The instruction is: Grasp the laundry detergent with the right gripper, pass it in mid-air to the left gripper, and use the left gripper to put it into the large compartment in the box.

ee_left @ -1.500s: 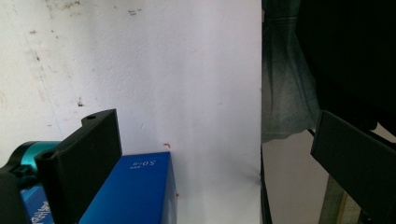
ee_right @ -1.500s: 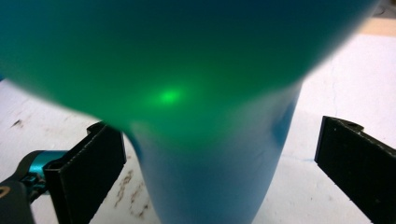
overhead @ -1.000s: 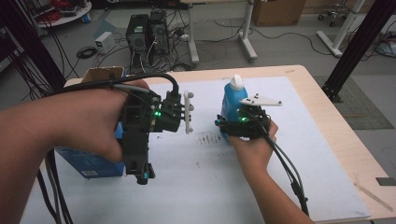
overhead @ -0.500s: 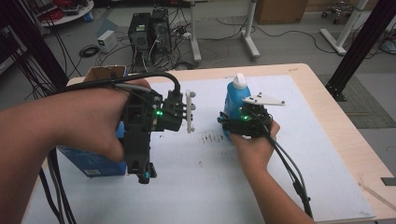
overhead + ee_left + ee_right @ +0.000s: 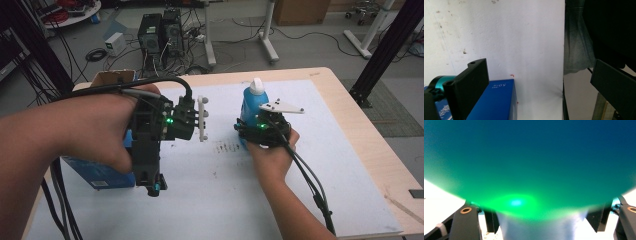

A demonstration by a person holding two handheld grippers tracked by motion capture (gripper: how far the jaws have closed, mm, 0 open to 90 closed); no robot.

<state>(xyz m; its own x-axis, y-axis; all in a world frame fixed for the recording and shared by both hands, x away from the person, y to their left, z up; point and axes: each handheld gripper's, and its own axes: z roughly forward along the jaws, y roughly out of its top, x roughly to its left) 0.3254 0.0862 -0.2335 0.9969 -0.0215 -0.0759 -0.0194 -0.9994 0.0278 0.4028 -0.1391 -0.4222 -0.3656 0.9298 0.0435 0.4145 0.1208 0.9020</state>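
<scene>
two grippers over a white-covered table

the right gripper [image 5: 254,131] sits near the middle of the table [image 5: 345,107], its jaws on either side of a blue bottle [image 5: 254,102] with a white cap that stands upright on the white sheet [image 5: 310,165]. in the right gripper view the bottle's blue wall [image 5: 529,157] lies right against the lens, lit green, with a jaw at each lower corner; the jaws pinch the bottle between them.

the left gripper [image 5: 536,87] is held up at the left, pointing down, its jaws spread wide with nothing between them. under it a blue box [image 5: 496,102] lies flat on the sheet at the near left. a cardboard box [image 5: 112,77] sits at the far left corner.
</scene>
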